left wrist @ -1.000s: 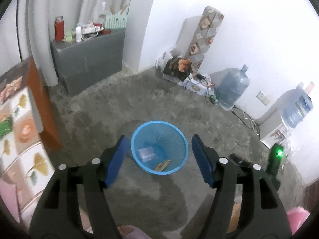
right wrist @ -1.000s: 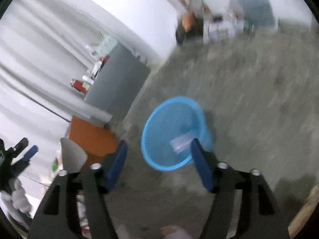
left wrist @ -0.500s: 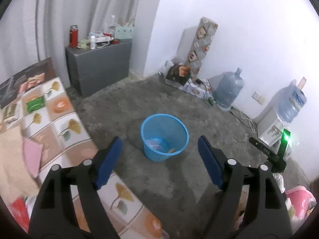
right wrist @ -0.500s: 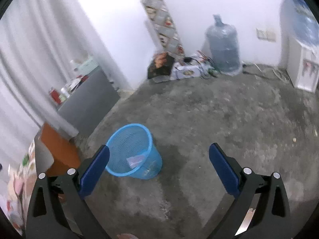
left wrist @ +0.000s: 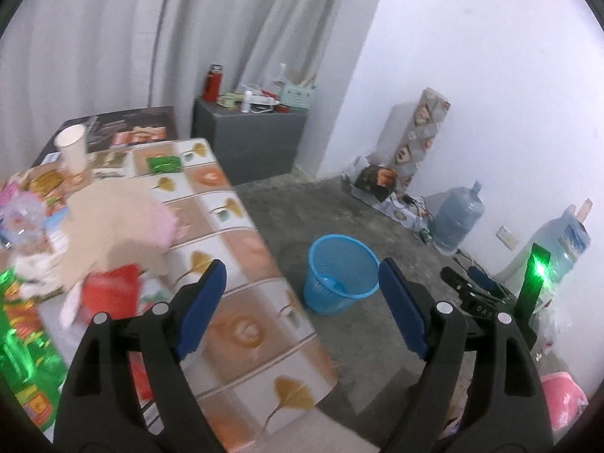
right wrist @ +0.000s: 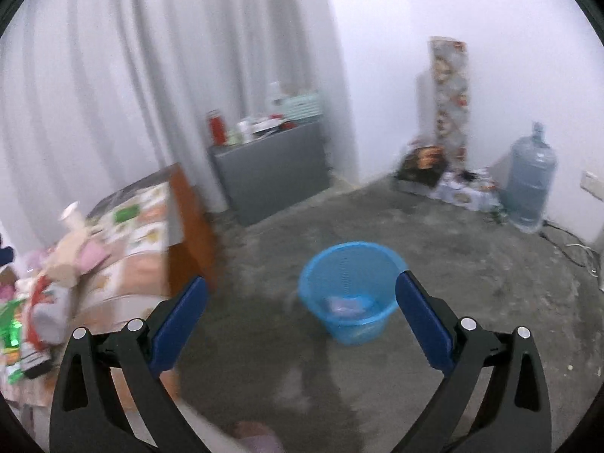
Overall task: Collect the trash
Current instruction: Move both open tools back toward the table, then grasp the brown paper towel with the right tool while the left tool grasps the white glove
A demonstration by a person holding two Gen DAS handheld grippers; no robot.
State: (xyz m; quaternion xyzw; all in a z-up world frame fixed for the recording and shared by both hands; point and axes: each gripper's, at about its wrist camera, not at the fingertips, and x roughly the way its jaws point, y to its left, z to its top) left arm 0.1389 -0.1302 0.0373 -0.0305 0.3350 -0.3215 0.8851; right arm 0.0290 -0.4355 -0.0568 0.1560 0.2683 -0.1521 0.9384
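Note:
A blue mesh trash basket [left wrist: 341,271] stands on the concrete floor beside the table; it also shows in the right wrist view [right wrist: 351,287] with a pale wrapper inside. My left gripper [left wrist: 302,305] is open and empty, held above the table's edge. My right gripper [right wrist: 300,321] is open and empty, above the floor in front of the basket. Trash lies on the patterned table [left wrist: 241,302]: a red wrapper [left wrist: 109,294], green packets [left wrist: 19,343], a crumpled clear bottle [left wrist: 22,215], a pink and beige heap [left wrist: 117,222], a paper cup [left wrist: 71,149].
A grey cabinet [left wrist: 249,143] with bottles stands by the curtain. Two water jugs [left wrist: 458,222] and boxes line the right wall. The other gripper with a green light [left wrist: 528,287] shows at the right. A pink bag [left wrist: 562,404] lies at the lower right.
Both grippers have risen and pulled back from the basket. The left view has swung left, and the cluttered table is now in view. Both stay open.

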